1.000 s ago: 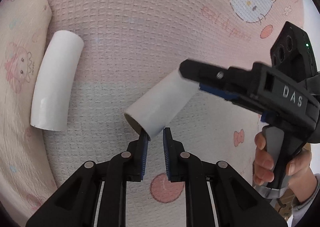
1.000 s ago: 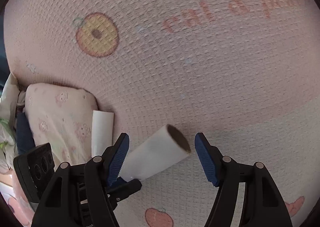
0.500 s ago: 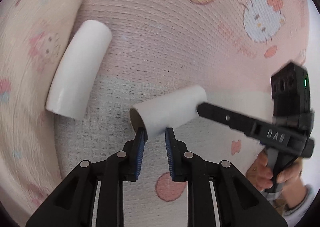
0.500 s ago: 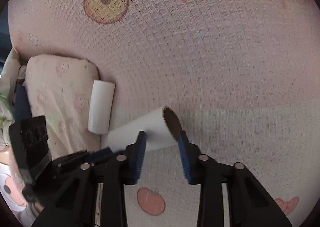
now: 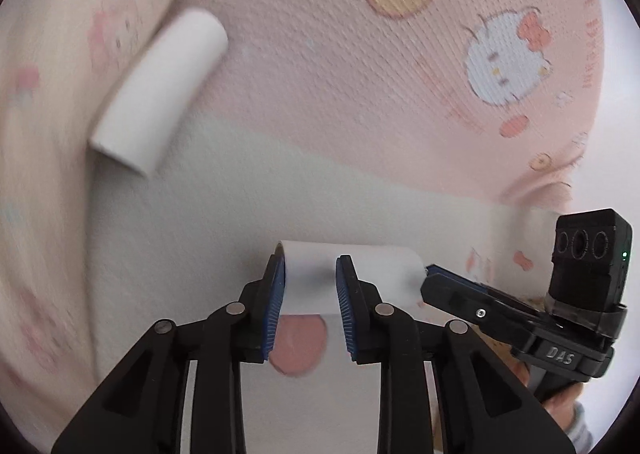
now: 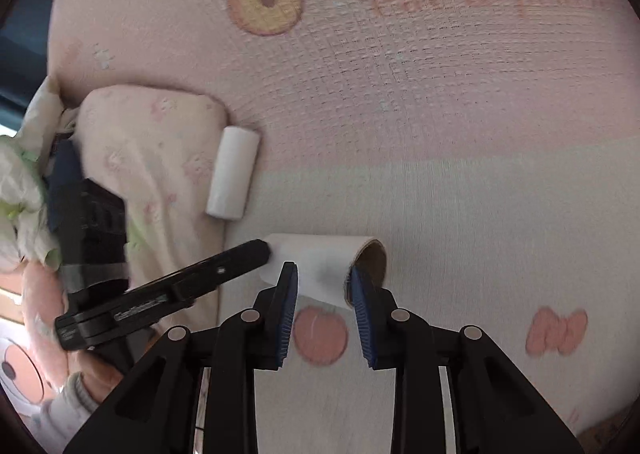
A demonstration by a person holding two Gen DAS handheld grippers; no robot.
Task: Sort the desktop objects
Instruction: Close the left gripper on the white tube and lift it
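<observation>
The near roll [image 5: 372,274] is a short white tube of paper with a brown cardboard core, and its open brown end [image 6: 370,260] shows in the right wrist view. It lies across the lower middle of both frames, over the pale green band of the printed blanket [image 5: 320,74]. Whether it rests on the blanket or is lifted a little, I cannot tell.

A second roll [image 5: 160,94], also white, lies in the upper left of the left wrist view, just beside a cream pillow [image 5: 60,54]. In the right wrist view this same roll [image 6: 234,172] is at the left of the centre, well apart from the near one.

The left gripper [image 5: 310,286] has its blue pads on both sides of one end of the near roll. Its jaws have just been opening, and whether the pads press the paper I cannot tell.

The right gripper [image 6: 324,286] has closed around the opposite end, the one with the brown core. One pad lies on the white side and the other at the core rim, so it seems clamped on the near roll.
</observation>
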